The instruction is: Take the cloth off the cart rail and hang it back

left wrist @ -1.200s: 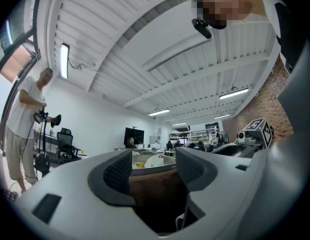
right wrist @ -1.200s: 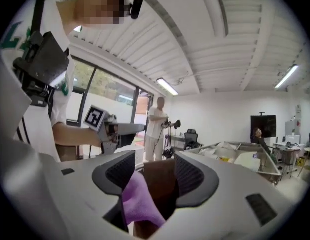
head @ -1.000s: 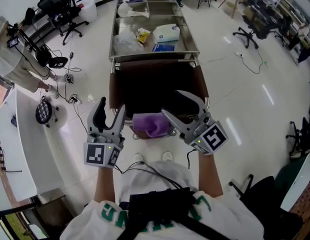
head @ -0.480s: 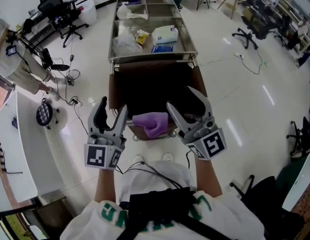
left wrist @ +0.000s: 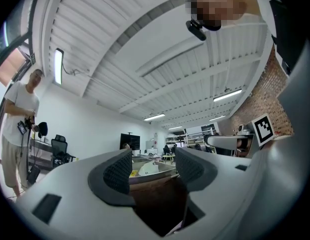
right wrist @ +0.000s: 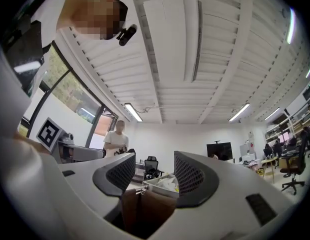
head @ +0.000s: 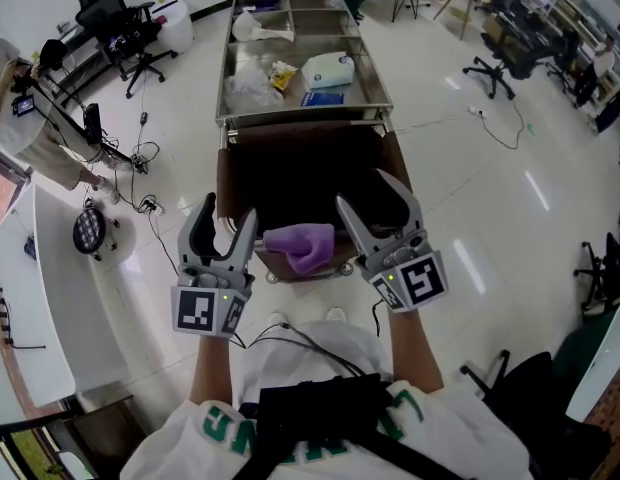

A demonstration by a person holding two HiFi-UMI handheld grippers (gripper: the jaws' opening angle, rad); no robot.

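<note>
"Right gripper (head: pixel 365 193) has swung up since a second ago. Its tips were leaning in toward the cloth (head: pixel 302 245), and now they stand higher in the frame and more upright. Left gripper (head: pixel 230 211) has hardly stirred."

"Anything in either one?"

"No. Both have their jaws apart with nothing between the pads, and each gripper view looks through the gap at the cart (head: pixel 227 118) beyond. They flank the cloth, one on each side, near it but not touching."

"And the cloth itself?"

"Lower middle of the frame, bunched and draped over the rail (head: pixel 342 267) at the cart's near end, just below the dark bag (head: pixel 300 168). Draped like that, its own weight should keep it there, and a fold hangs down on the near side."

"So where does the job stand?"

"Can't settle it. A cloth on the rail with both grippers released beside it fits one about to be lifted off, and just as well one hung back and let go — the views don't choose."
</note>
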